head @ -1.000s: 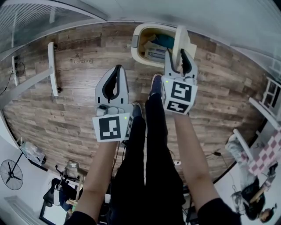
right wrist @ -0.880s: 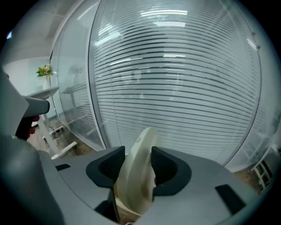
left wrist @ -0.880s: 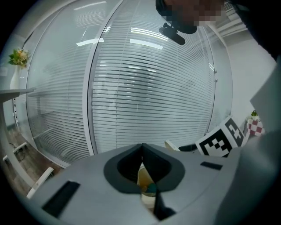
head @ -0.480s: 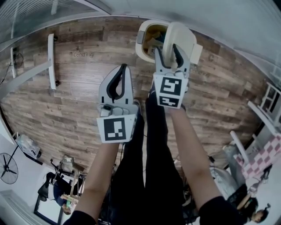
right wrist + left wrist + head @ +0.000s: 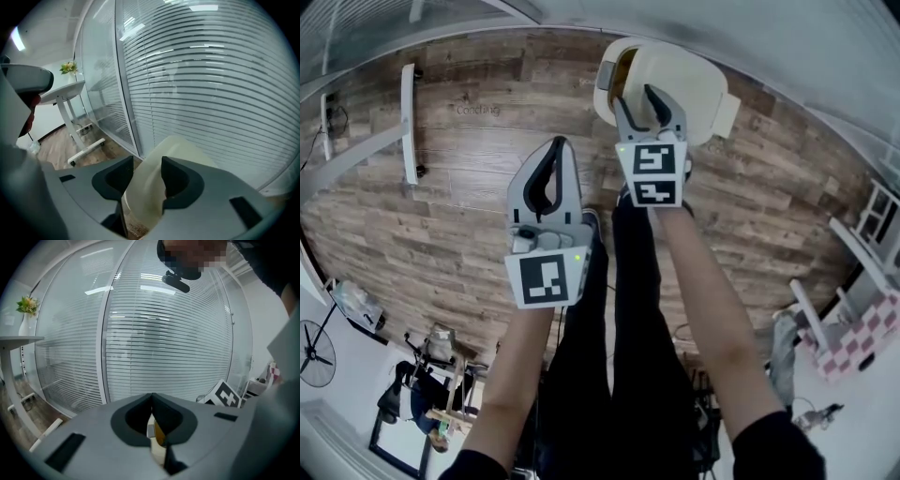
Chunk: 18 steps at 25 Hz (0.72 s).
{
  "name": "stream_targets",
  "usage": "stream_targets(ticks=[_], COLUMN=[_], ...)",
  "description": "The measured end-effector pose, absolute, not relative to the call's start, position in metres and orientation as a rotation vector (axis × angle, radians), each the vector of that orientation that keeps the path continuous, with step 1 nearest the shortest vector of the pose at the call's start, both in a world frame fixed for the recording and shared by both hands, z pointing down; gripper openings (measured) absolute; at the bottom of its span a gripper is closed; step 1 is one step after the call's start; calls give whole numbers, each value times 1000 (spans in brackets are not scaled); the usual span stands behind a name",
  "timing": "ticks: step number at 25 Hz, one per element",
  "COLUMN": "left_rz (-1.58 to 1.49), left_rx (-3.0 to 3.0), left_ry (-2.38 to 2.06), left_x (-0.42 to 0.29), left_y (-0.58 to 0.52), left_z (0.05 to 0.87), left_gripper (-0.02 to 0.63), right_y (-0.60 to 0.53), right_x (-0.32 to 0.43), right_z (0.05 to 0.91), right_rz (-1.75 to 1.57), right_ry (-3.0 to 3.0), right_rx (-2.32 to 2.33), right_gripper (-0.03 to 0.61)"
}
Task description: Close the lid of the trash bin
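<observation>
Plank floor (image 5: 441,197), glass partition (image 5: 164,324) with blinds (image 5: 178,366), white desk frame (image 5: 410,131), trash bin lid (image 5: 684,70).

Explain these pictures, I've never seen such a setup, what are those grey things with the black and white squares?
No robot here: a person standing on a wood floor holds a two-jaw gripper in each hand, and the squared cubes are part of them. The head view looks down from a camera on the person's head; the other two views come from cameras riding on each gripper. The right gripper grips the cream lid of the trash bin between its jaws, which have just been closing; seen from above, the lid covers most of the bin's opening. The left gripper is shut and empty.
</observation>
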<state>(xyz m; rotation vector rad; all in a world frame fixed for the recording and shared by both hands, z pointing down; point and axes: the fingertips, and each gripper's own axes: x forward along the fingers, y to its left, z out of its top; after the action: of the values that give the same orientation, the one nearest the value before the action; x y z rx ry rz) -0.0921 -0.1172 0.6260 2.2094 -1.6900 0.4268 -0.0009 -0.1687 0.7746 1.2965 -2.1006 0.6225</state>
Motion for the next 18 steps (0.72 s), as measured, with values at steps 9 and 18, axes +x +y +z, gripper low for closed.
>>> stream_targets(ticks=[9,18], left_rz=[419,425], left_rx=[2187,2114], left_ry=[-1728,-1761], left_x=[-100,-114], left_y=[-118,-109], left_z=[631,648], left_gripper=[8,8], right_y=[-177,-179], right_x=[-7,-7], right_z=[827,851], right_rz=[732,730], right_ry=[-2020,-1947], right_rx=[1242,1178], right_gripper=[71,75])
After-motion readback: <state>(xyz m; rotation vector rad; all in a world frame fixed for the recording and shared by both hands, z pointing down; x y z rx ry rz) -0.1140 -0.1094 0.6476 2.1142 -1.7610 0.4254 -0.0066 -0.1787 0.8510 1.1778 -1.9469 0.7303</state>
